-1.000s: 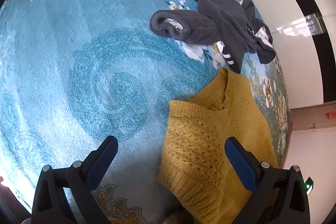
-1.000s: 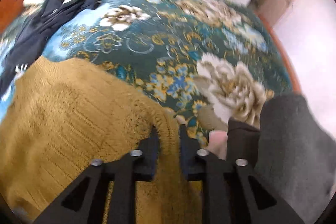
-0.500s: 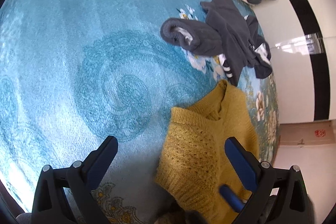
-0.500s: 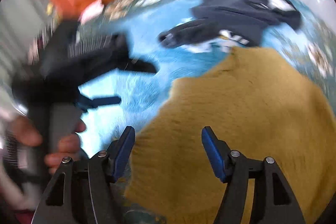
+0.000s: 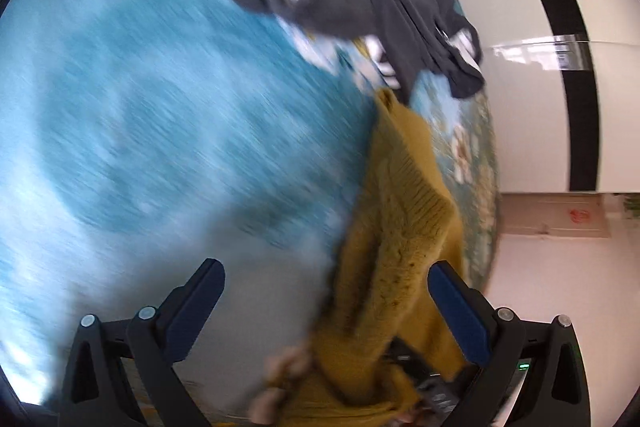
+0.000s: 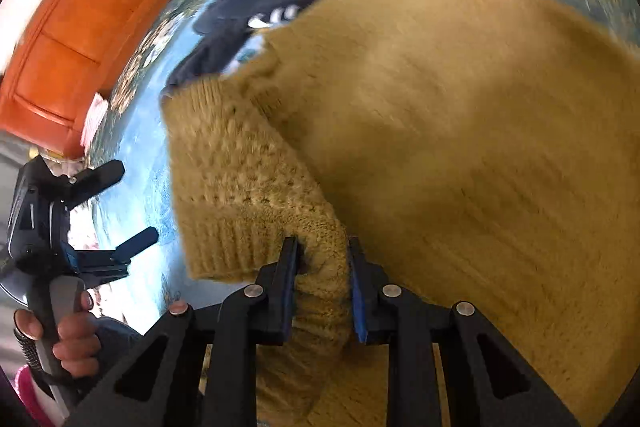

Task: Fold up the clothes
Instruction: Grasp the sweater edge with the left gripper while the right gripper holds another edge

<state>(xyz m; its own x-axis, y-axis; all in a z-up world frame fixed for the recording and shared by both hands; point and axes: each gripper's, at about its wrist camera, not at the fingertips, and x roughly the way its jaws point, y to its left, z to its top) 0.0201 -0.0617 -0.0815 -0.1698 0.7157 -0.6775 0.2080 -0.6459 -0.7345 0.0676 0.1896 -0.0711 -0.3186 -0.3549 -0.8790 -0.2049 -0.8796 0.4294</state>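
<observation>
Right now the yellow sweater [image 6: 440,131] fills the centre and right of my right-hand view, spread on the blue carpet [image 5: 160,107]. My right fingers [image 6: 322,279] are closing, with a bunched fold of its knit between them at the lower middle. My left fingers [image 5: 328,307] stand spread wide with nothing between the pads. A dark garment [image 5: 380,7] lies crumpled at the upper right.

surface: blue floral bedspread [image 5: 160,107] | on it: mustard sweater [image 6: 460,107], dark garment [image 5: 384,7]
</observation>
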